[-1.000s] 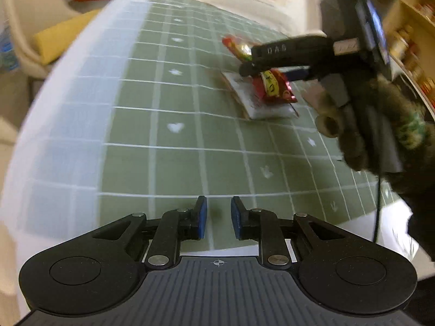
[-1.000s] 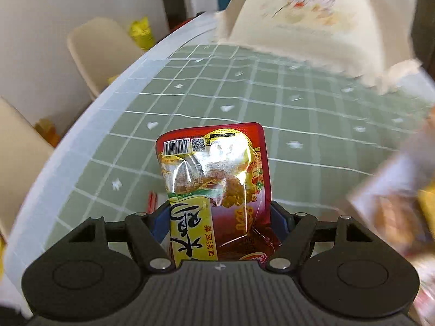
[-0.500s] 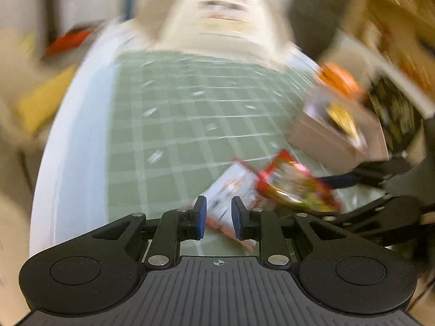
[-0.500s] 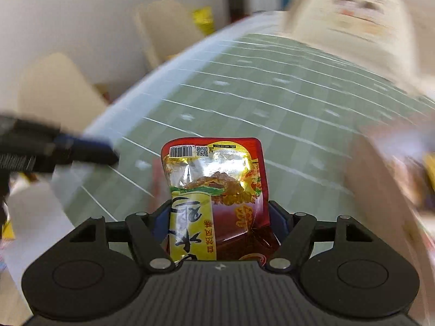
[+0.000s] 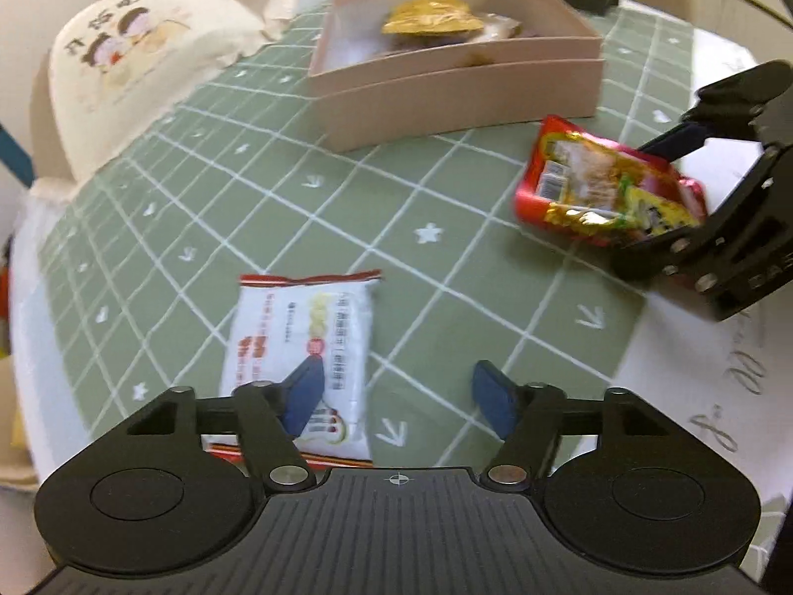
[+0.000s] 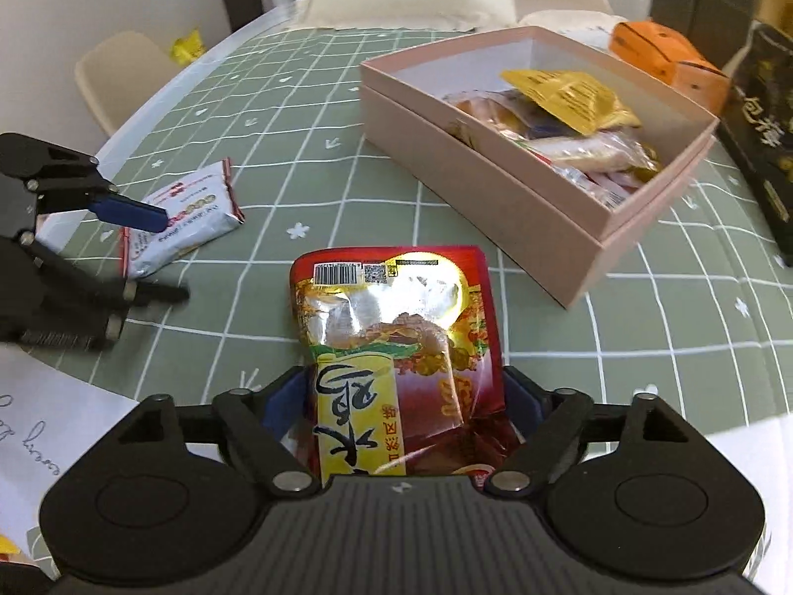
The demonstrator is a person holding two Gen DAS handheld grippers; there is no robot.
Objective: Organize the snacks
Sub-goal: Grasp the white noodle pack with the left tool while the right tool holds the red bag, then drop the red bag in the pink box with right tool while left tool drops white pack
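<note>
My right gripper [image 6: 406, 401] is shut on a red and gold snack packet [image 6: 396, 327] and holds it above the green checked tablecloth; both show in the left wrist view, the gripper [image 5: 694, 188] at the right and the packet [image 5: 599, 183] in it. My left gripper [image 5: 399, 396] is open, its left finger over a white snack packet [image 5: 297, 332] lying flat on the cloth; this packet also shows in the right wrist view [image 6: 183, 220]. A pink open box [image 6: 495, 158] holding several snacks stands beyond, also in the left wrist view [image 5: 456, 84].
A cream cloth bag [image 5: 134, 64] stands at the table's far left. An orange box [image 6: 664, 52] and a black box [image 6: 763, 134] sit behind and right of the pink box. White paper [image 6: 44, 426] lies at the near table edge. A chair [image 6: 124, 74] stands beyond.
My left gripper has opened and swung over the white packet. My right gripper has carried the red packet to the right, toward the pink box.
</note>
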